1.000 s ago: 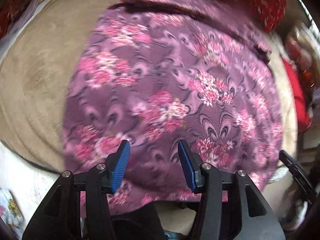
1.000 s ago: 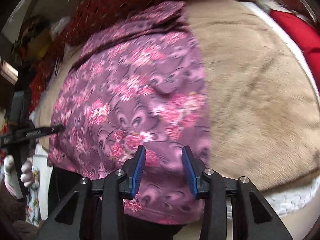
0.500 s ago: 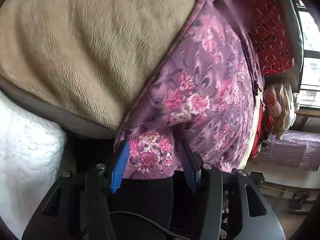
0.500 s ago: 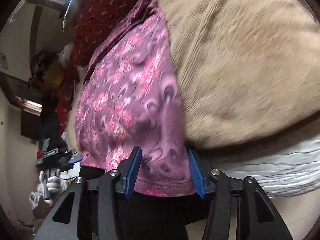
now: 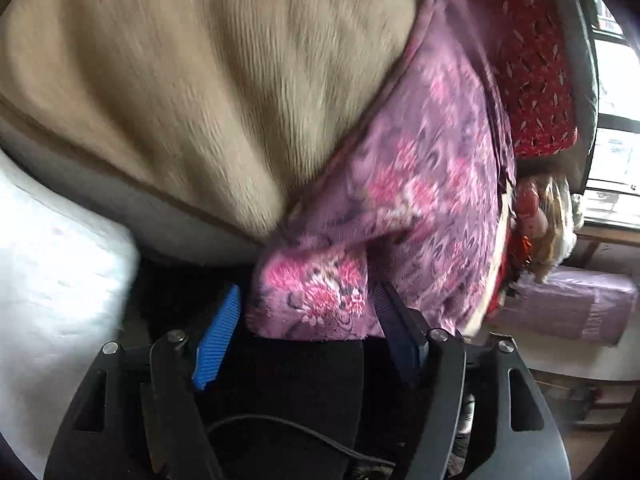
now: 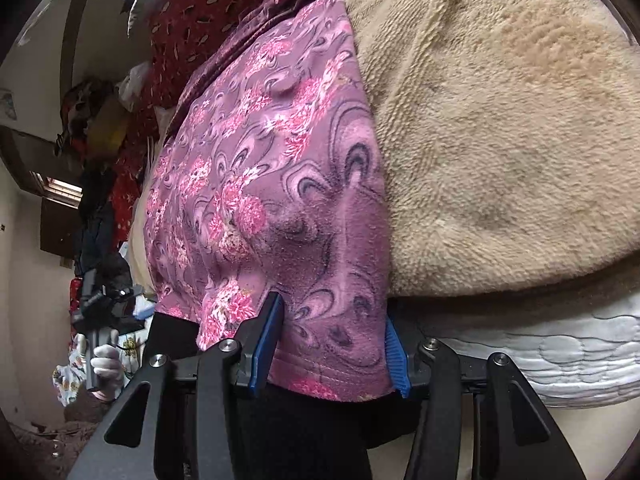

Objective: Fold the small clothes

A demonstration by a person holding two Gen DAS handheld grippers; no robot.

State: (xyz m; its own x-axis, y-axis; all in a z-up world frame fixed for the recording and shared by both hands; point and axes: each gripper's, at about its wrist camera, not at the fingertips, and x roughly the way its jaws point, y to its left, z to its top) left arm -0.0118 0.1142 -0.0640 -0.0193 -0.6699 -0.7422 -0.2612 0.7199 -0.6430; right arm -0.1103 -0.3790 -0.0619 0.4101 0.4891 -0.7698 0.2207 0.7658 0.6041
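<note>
A purple fleece garment with pink flowers [image 5: 420, 184] lies on a beige blanket [image 5: 208, 80], its near hem hanging over the bed's edge. My left gripper [image 5: 306, 320] is open, its blue fingers on either side of the garment's near left corner. My right gripper [image 6: 330, 340] is open too, with the garment's near right corner [image 6: 332, 264] between its fingers. The hem hangs in front of a black cloth [image 5: 296, 384] below.
A white quilted mattress [image 6: 560, 360] shows under the beige blanket [image 6: 500, 120]. A red patterned cushion [image 5: 532, 80] lies at the far end. Cluttered shelves and a window [image 5: 616, 128] stand beyond. The other gripper and a gloved hand [image 6: 102, 364] show at the left.
Both grippers dropped from above the garment to its near hem at the bed's edge. Each one now has a corner of the garment between its open fingers.
</note>
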